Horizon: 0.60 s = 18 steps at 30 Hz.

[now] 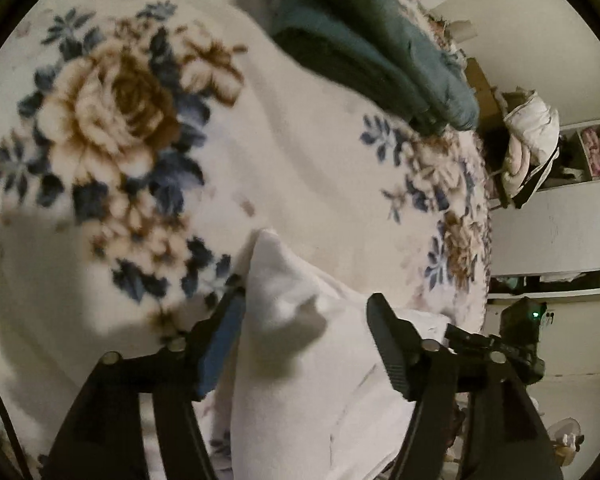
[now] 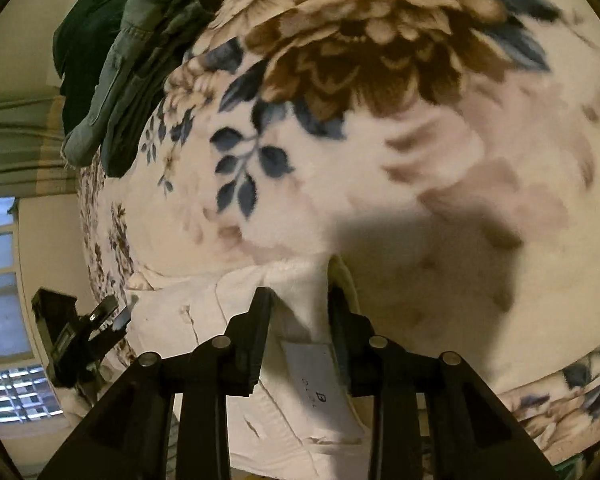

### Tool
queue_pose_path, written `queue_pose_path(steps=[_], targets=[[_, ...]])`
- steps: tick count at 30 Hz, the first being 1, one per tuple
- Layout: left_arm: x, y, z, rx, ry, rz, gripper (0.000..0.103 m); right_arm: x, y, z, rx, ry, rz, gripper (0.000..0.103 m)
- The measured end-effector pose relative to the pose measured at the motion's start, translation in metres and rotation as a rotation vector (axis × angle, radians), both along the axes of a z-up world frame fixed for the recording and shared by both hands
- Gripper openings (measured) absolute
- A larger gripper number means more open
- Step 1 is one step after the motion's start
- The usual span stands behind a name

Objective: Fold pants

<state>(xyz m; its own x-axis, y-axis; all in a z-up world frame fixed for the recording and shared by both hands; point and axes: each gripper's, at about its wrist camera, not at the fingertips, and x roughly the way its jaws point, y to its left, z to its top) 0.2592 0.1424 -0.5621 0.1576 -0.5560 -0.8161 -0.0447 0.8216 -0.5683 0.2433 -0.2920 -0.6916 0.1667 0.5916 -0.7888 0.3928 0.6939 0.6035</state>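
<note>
Right wrist view showed the right gripper (image 2: 298, 294) pinching the white pants (image 2: 300, 400) at the label, the left gripper (image 1: 304, 308), at nine o'clock, spread around another bunch, likely keeping the cloth taut above the blanket (image 2: 420, 160).

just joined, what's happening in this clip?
A person with tongs in each hand is folding white pants on a bed covered by a floral blanket. The right tongs are closed on the fabric near its label. The left tongs straddle a raised bunch of the cloth with a visible gap, so they look open. A pile of dark green clothes sits at the far edge of the bed.
</note>
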Motion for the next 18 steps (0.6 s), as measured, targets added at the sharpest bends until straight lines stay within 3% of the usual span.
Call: queue_pose_path(steps=[2,5,6,7,11,14,18], targets=[[0.000,0.004,0.004,-0.001,-0.006,0.004,0.072,0.001,0.002,-0.005,0.010,0.020,0.008,0.037],[0.003,0.005,-0.001,-0.015,0.006,0.022,0.072,-0.004,0.003,-0.012,0.033,0.015,0.010,0.036],[0.004,0.004,-0.002,-0.014,0.010,0.027,0.072,-0.005,0.006,-0.008,0.027,-0.023,0.016,0.015],[0.006,0.004,-0.004,-0.023,0.013,0.028,0.072,-0.005,0.009,-0.004,0.024,-0.043,0.019,0.009],[0.011,0.007,-0.005,-0.042,0.010,0.044,0.072,-0.018,0.004,0.036,-0.111,-0.151,-0.046,0.006],[0.016,0.003,-0.007,-0.045,0.013,0.036,0.072,-0.032,-0.025,0.031,-0.124,-0.110,-0.173,0.004],[0.028,-0.013,-0.020,-0.010,0.037,-0.009,0.072,-0.036,-0.027,0.006,-0.108,-0.035,-0.180,0.004]])
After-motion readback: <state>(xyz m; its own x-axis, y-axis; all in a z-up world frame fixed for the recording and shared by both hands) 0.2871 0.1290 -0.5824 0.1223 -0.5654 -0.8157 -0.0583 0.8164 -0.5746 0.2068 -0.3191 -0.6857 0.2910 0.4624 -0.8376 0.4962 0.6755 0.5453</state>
